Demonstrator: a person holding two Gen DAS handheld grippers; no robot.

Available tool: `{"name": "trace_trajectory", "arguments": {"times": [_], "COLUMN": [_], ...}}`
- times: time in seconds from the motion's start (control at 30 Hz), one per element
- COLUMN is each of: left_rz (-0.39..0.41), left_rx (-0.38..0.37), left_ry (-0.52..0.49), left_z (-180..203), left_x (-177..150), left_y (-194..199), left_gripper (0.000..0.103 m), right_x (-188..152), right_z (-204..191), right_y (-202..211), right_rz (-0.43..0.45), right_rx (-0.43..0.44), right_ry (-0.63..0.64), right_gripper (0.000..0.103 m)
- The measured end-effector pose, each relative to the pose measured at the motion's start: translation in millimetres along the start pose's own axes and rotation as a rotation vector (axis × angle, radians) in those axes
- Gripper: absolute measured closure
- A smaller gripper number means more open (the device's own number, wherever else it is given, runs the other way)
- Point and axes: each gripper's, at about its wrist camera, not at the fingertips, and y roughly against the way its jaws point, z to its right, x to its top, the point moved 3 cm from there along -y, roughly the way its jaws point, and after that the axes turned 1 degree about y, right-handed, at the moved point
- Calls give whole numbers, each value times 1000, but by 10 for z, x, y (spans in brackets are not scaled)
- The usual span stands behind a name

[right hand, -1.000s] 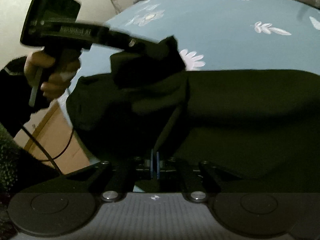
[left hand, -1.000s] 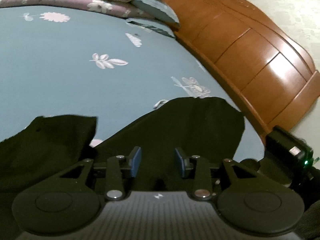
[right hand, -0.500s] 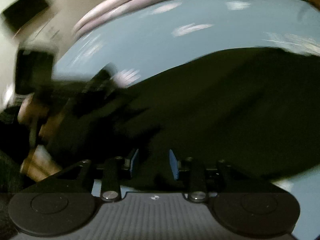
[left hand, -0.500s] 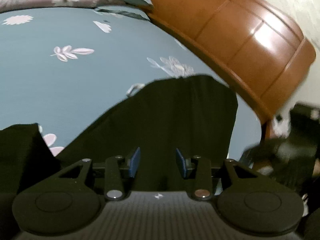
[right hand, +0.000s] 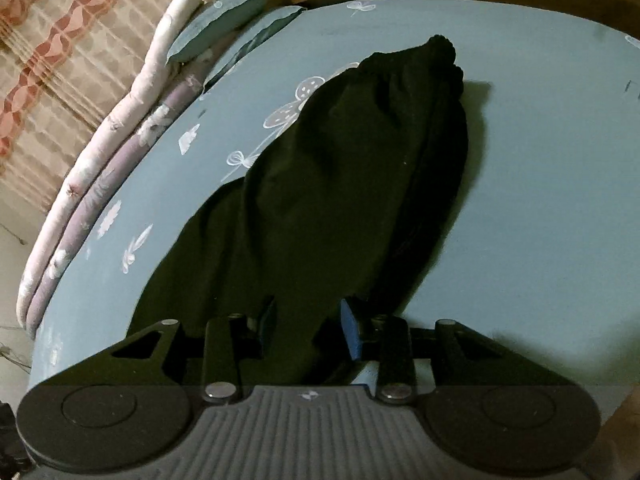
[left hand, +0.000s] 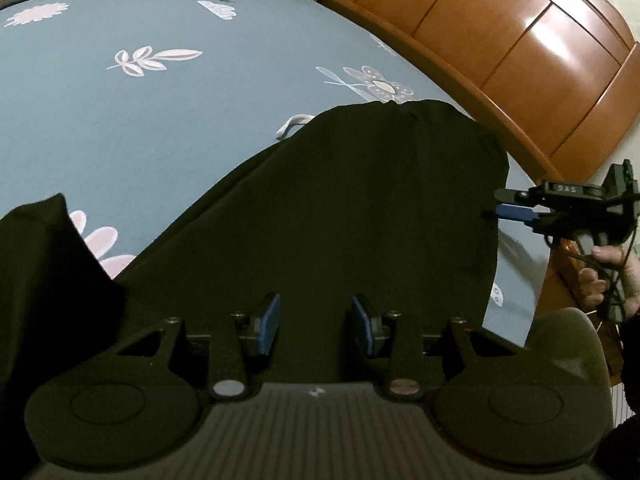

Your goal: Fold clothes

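Left tongs point(left hand: 314, 326) sit low over the black garment point(left hand: 360, 208), blue pads point(left hand: 269, 324) spread wide apart with nothing between them, just dark cloth lying underneath. The garment is spread across the blue floral bedsheet point(left hand: 140, 120), its gathered end reaching up towards the wooden bed frame point(left hand: 520, 52). A second dark flap of it rises at the left edge of this view, covering part of a pink flower print.

Over on the right of the left wrist view, there's the right tongs point(left hand: 502, 208), held by a hand point(left hand: 608, 280) on the trigger grip, blue pad tip just at the garment's right edge. There's pale lettering on the top of that tool, too small and soft to read with any confidence.

Switch to the right wrist view: right tongs point(right hand: 308, 328) are parted too, and a fold of the black garment point(right hand: 352, 184) runs down between the two pads point(right hand: 351, 334). The pads are not pressed together on it, so no grip there. The garment stretches away in a long lumpy strip to a bunched, gathered end far up the bedsheet point(right hand: 540, 160). Folded quilts point(right hand: 100, 168) and a pillow point(right hand: 224, 20) are stacked along the far left side, with a patterned curtain point(right hand: 60, 40) behind them.
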Motion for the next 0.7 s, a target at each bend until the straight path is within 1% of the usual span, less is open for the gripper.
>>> {"name": "trace_trajectory", "arguments": {"times": [0.03,0.07,0.1,0.13,0.17,0.2,0.23,0.3,0.33,0.37,0.4,0.43,0.47,0.57,0.63,0.7], "left_rz": [3,7,10,10,8,6,4,1,-1,-3,-4,-6,-8,-14,-19,-23], "left_rx": [-2,-5,-10,-12,-12,-12,-13,-13,-13,-13,-13,-13,-13,-21,-25,-32], "left_ry": [-4,-8,-10,-11,-12,-14,-15,-17,-18,-19,-20,-22,-23,-12,-10,-9], "left_z": [14,29,44,53,58,64,70,82,87,93,99,105,110,123,137,151], "left_x": [9,19,29,34,36,38,40,44,47,49,51,53,55,75,93,117], "left_y": [1,6,12,3,-13,-29,-45,-76,-92,-108,-124,-140,-156,-176,-189,-208], "left_gripper": [65,64,64,64,63,59,56,55,55,55,55,55,55,55,55,54], "right_x": [10,41,73,104,135,167,198,261,282,280,265,251,225,196,193,179], "right_z": [-6,-2,2,5,9,12,16,23,49,91,130,169,208,245,230,212], "right_y": [-21,-3,16,34,53,71,90,127,135,150,178,207,249,250,189,118], "right_rz": [6,18,29,41,53,64,76,99,102,100,100,101,104,106,98,88], "right_rx": [-6,-13,-20,-27,-33,-40,-47,-61,-76,-88,-90,-93,-92,-66,-61,-60], "right_ry": [6,10,14,18,22,25,29,37,35,27,17,6,-1,-15,-28,-26], "right_gripper": [77,91,95,96,101,103,103,103,103,97,89,85,78,76,71,69]}}
